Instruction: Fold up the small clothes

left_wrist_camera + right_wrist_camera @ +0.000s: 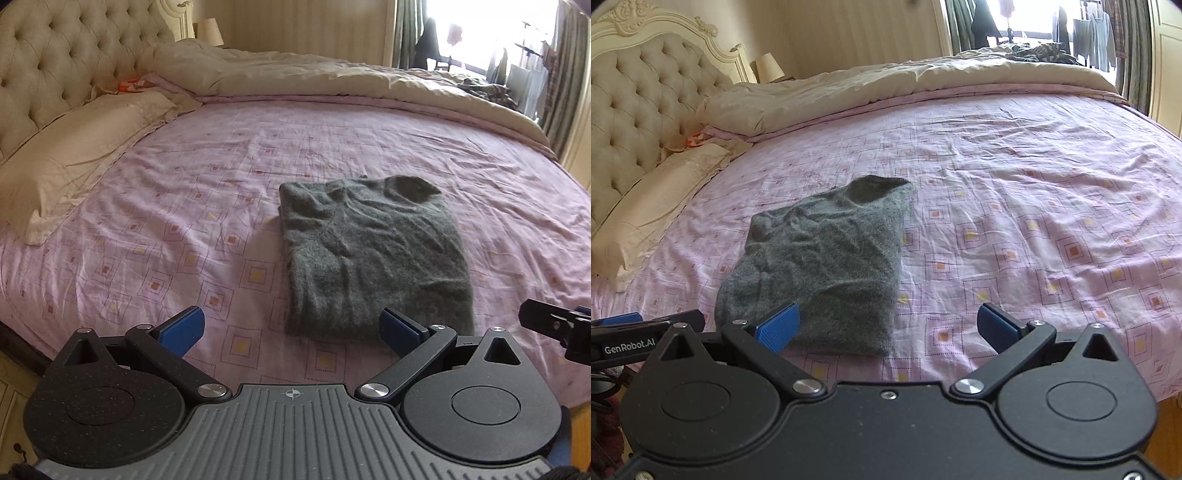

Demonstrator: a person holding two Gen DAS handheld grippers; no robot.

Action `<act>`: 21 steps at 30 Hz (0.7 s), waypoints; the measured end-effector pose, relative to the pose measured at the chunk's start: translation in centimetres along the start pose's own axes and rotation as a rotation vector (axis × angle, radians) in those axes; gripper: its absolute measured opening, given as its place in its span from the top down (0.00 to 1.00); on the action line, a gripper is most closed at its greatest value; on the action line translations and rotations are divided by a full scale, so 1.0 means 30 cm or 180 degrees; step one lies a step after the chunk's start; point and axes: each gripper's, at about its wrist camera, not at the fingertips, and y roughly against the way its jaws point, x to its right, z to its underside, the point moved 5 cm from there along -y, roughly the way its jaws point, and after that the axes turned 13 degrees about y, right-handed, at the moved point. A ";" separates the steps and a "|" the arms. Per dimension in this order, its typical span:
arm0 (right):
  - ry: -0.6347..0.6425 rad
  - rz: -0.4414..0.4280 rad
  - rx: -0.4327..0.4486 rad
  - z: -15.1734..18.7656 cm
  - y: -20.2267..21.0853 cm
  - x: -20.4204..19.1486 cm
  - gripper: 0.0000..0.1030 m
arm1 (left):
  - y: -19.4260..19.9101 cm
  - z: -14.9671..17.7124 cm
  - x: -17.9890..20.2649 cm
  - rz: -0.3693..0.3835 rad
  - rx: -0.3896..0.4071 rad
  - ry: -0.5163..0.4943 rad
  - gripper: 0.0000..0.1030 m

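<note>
A fuzzy grey sweater lies folded, slightly rumpled, on the pink sheet; both tongs gape wide, empty.

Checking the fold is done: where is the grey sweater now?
The grey sweater lies folded on the pink sheet, just ahead of both open grippers, pillow to its left.

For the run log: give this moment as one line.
left gripper: open, empty | right gripper: open, empty | grey sweater: folded, on pink bedsheet | contact: none
</note>
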 end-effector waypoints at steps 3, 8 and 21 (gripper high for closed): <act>0.0028 -0.0011 -0.0013 0.008 0.000 -0.011 0.01 | 0.000 0.010 -0.004 -0.0028 -0.0023 -0.0005 0.01; 0.0006 -0.0074 -0.0043 0.022 -0.006 -0.021 0.01 | -0.010 0.019 -0.012 -0.0084 -0.0070 0.0018 0.01; -0.0006 -0.0187 -0.0085 0.034 -0.028 -0.041 0.01 | -0.027 0.030 -0.014 -0.0124 -0.0151 0.0008 0.01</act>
